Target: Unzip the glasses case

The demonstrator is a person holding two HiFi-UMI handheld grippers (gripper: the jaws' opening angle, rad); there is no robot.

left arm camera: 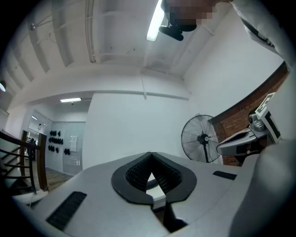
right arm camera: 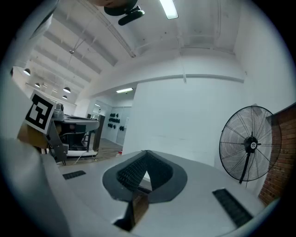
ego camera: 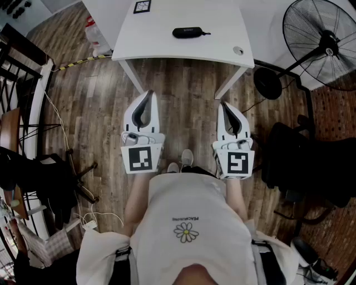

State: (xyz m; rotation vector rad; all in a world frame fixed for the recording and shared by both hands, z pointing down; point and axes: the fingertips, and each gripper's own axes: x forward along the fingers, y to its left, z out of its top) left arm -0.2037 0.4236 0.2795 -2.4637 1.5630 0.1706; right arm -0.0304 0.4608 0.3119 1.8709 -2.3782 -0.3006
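— Where is the case (ego camera: 189,32) found, and how is it laid?
— It is seen on the white table (ego camera: 167,44), toward the far edge and a little right of the middle. It is laid flat, with its long axis running across the head view from left to right. A thin pull (ego camera: 207,33) is seen at its right end (the zip itself cannot be made out).
— Is it touched by anything?
— No. Both grippers are held well short of it, over the wooden floor (ego camera: 183,89) in front of the table. The left gripper (ego camera: 148,93) is shown with its jaws pressed together and nothing between them. The right gripper (ego camera: 223,103) is likewise closed on nothing.
— What else is carried by the table?
— A square black-and-white marker (ego camera: 142,6) is set at the far edge, left of the case. A small round fitting (ego camera: 238,50) is seen near the right front corner.
— And the room?
— A black standing fan (ego camera: 322,39) is placed right of the table and a dark chair (ego camera: 303,161) nearer on the right. A dark railing (ego camera: 22,72) is seen on the left. White walls and a strip of brick (left arm camera: 259,99) are shown in the left gripper view.
— Can any writing be read?
— A pale mark is borne by the case, and small print is set above a daisy (ego camera: 186,232) on the person's shirt. Neither can be read.
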